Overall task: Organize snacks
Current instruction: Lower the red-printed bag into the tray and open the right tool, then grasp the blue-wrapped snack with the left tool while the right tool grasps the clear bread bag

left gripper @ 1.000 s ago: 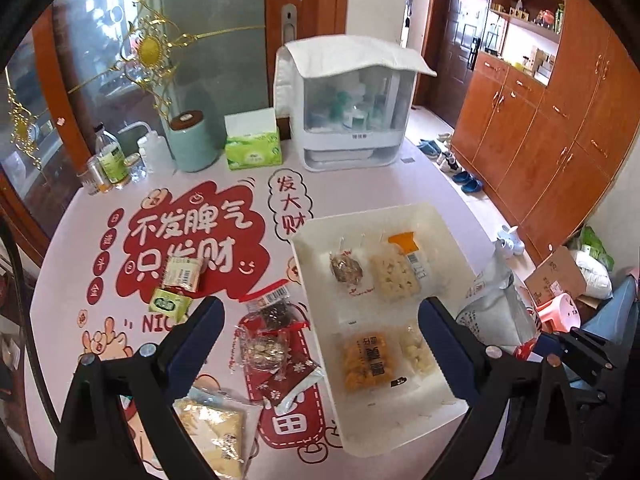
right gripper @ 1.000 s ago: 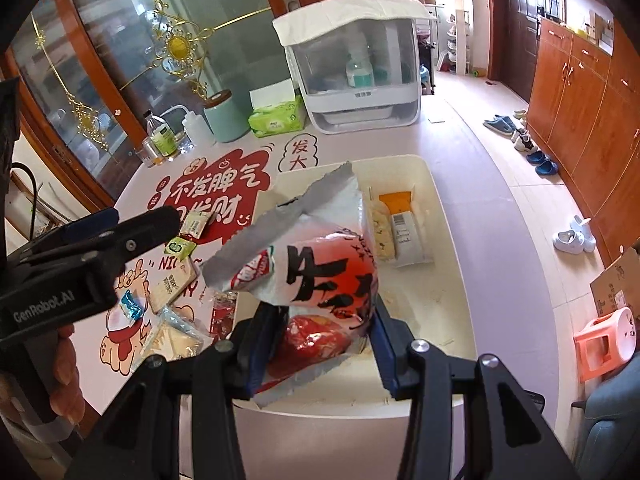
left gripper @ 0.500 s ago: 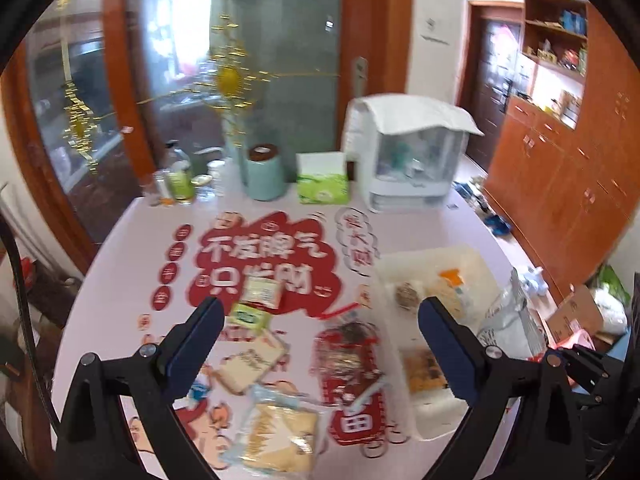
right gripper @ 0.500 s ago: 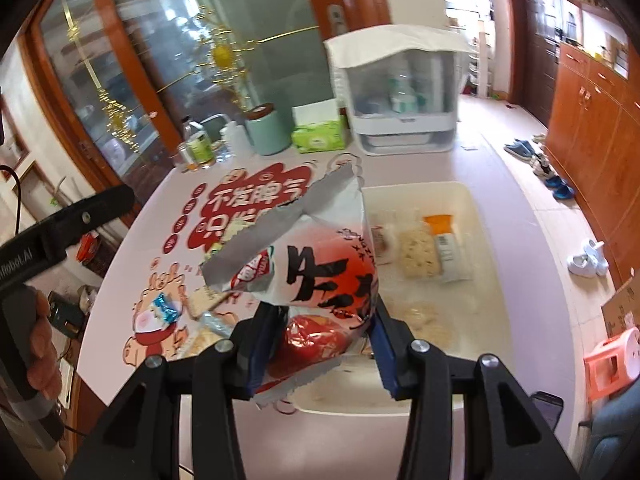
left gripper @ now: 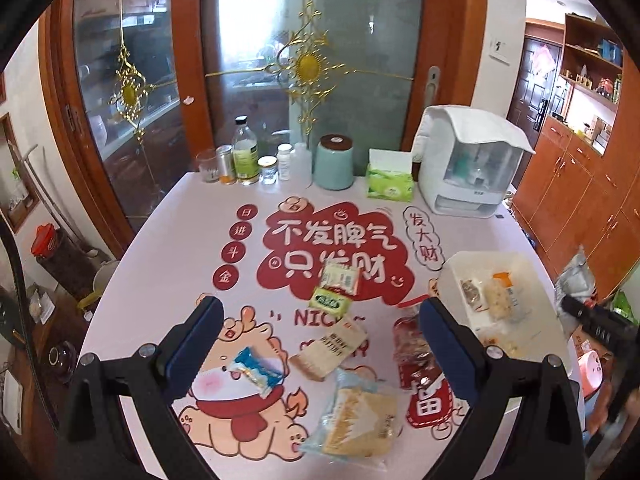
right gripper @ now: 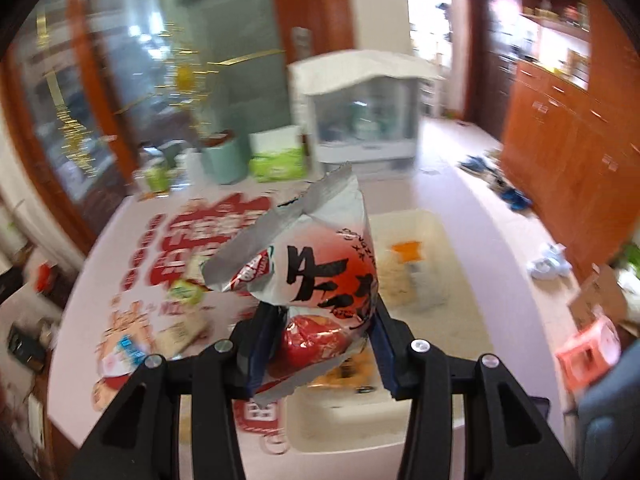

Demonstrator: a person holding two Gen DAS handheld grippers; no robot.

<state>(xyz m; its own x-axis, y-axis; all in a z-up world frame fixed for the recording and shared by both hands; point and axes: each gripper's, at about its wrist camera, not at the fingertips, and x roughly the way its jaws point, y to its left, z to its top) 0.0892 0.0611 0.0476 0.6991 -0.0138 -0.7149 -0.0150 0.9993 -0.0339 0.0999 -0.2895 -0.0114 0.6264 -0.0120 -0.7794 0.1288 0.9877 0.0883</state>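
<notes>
The right gripper (right gripper: 320, 344) is clamped on a snack bag (right gripper: 316, 276), its two blue pads pressing the bag's lower sides. The bag hangs in the air above the near end of a white bin (right gripper: 436, 236) that sits on the right side of the table (left gripper: 180, 232). The step in hand looks like carrying this bag to the bin, which already holds a few small packets.

The bag is white and red with large black characters, puffy and crinkled. Its silver top edge stands up, torn open or folded over; the blur makes it hard to say which. Something red shows through its lower part.

The left gripper (left gripper: 320, 346) hovers over the near left of the table with its fingers wide apart and nothing between them. Below it lie loose snacks: a blue candy (left gripper: 258, 372), a tan packet (left gripper: 332, 348), a clear biscuit pack (left gripper: 356, 416), a green packet (left gripper: 329, 301), a pale packet (left gripper: 341, 278) and a red pack (left gripper: 408, 340) beside the bin.

The next move probably calls for lowering the bag into a free part of the bin and then parting the pads. The open top should stay upward, or the contents may spill. The left gripper seems placed to pick one of the loose snacks.
</notes>
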